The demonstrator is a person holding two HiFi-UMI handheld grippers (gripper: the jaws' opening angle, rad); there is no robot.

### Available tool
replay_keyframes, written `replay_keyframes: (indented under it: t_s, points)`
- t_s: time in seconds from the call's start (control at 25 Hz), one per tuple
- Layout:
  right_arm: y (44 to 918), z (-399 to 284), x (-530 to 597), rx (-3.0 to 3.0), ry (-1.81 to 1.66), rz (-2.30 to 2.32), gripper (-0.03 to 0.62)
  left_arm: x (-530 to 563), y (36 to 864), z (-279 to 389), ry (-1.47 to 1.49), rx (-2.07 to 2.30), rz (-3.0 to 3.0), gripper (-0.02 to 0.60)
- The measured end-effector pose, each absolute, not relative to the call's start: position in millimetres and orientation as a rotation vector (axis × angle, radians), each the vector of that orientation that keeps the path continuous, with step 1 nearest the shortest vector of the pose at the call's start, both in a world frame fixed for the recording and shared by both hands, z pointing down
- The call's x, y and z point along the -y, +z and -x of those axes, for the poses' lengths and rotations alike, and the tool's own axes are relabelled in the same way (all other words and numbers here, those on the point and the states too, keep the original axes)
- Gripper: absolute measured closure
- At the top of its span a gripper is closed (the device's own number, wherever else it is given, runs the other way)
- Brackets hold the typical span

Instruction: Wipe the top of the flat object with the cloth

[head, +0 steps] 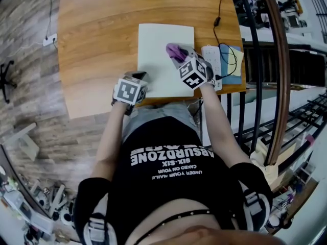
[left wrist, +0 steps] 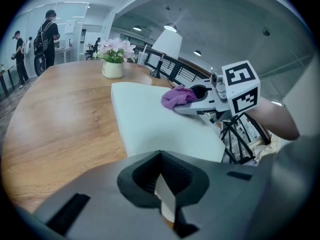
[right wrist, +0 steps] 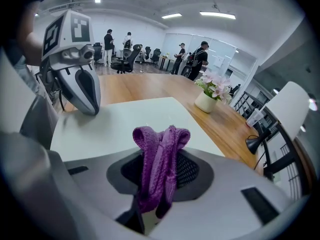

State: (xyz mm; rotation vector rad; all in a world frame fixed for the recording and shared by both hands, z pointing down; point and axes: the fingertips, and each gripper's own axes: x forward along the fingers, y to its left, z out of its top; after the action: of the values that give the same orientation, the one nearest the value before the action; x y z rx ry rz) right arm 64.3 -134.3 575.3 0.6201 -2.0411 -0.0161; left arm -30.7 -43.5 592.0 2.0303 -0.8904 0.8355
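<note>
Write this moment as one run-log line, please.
left gripper: shut on board, near corner | right gripper: shut on purple cloth | purple cloth: over board, right half

Open office: swivel chairs (right wrist: pixel 125 61), glass partitions (right wrist: pixel 172 44), long wooden desk (head: pixel 97 34).

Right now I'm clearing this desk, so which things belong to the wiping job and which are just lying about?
Job: purple terry cloth, shut in the right gripper; pale green flat board, its edge clamped by the left gripper.
Lying about: white pot of pink flowers; white-shaded desk lamp; black cable.
</note>
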Motion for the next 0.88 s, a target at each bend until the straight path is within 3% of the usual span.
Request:
replay_keyframes:
  t_s: [0.88]
  points:
    - [572,-63,86,2.116,0.069,-0.525,0.471,45,593,31,0.847,0.909,-2.03,0.578]
